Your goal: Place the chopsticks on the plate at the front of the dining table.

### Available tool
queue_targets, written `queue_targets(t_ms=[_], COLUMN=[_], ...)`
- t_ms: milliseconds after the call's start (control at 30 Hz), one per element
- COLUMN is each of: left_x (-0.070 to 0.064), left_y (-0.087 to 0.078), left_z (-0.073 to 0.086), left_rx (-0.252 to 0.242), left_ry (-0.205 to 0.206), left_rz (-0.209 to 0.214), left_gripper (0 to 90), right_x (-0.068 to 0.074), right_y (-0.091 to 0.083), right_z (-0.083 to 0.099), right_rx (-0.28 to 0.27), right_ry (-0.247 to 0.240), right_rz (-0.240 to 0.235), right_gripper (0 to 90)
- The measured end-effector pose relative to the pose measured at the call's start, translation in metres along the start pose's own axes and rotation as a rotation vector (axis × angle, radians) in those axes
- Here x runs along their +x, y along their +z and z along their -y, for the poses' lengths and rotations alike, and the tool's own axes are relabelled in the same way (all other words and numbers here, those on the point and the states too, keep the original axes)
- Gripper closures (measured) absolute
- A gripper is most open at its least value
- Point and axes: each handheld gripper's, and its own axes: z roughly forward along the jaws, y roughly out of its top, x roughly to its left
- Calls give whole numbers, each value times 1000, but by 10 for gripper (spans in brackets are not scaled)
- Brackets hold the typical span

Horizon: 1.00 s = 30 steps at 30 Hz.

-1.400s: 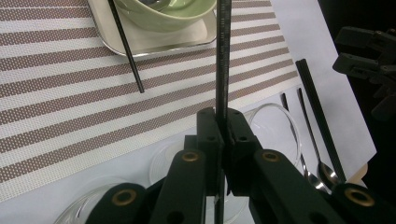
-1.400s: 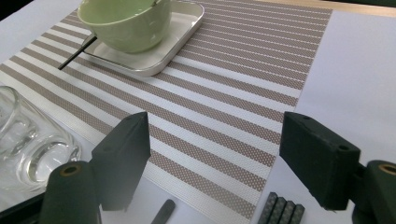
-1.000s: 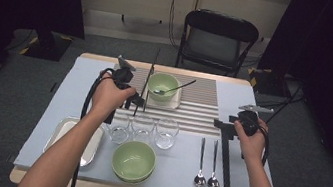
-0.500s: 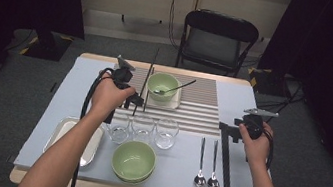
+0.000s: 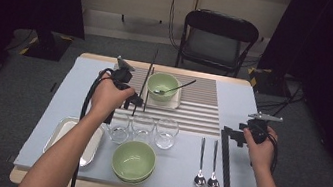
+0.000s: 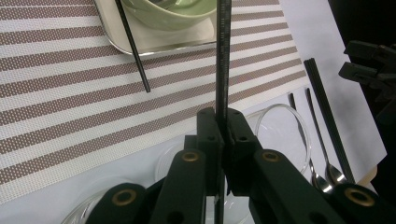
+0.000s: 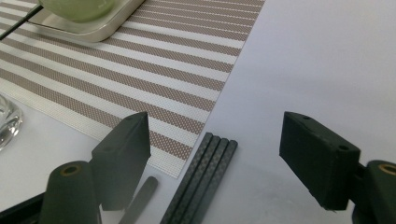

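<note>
My left gripper (image 5: 136,102) (image 6: 223,122) is shut on a black chopstick (image 6: 222,56) (image 5: 148,73), held upright-tilted over the striped placemat (image 5: 202,110), just beyond three glasses (image 5: 143,126). A second black chopstick (image 6: 133,48) lies on the mat beside the small tray (image 6: 154,45) that carries a green bowl (image 5: 162,86). At the table's right, my right gripper (image 5: 233,134) (image 7: 219,156) is open, its jaws wide apart just above the far end of a bundle of black chopsticks (image 7: 201,179) (image 5: 225,162) lying flat. Nothing is between its jaws.
A black utensil (image 5: 178,87) leans in the far green bowl. Stacked green bowls (image 5: 133,161) sit near the front edge, a metal tray (image 5: 67,134) at front left, two spoons (image 5: 207,167) left of the chopstick bundle. A chair (image 5: 218,41) stands beyond the table.
My right gripper has drifted slightly right and toward the near edge, staying open. The left gripper holds the chopstick in much the same place.
</note>
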Motion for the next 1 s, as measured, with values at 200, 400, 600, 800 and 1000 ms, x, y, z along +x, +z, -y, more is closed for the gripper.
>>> queue_targets(t_ms=[200, 400, 600, 800, 1000], left_x=[-1, -1, 0, -1, 0], left_y=[0, 0, -1, 0, 0], left_z=[0, 1, 1, 2, 2], left_rx=[0, 0, 2, 1, -1], left_ry=[3, 0, 4, 0, 4], left_rz=[2, 5, -2, 2, 2], left_gripper=[866, 866, 866, 866, 866], right_x=[-3, -4, -7, -10, -14], right_y=[1, 4, 4, 1, 2], right_z=[6, 11, 15, 19, 25], right_rx=[10, 20, 21, 30, 38], right_ry=[6, 0, -8, -8, -7], right_rz=[7, 20, 49, 75, 89], right_gripper=[246, 240, 197, 184, 177])
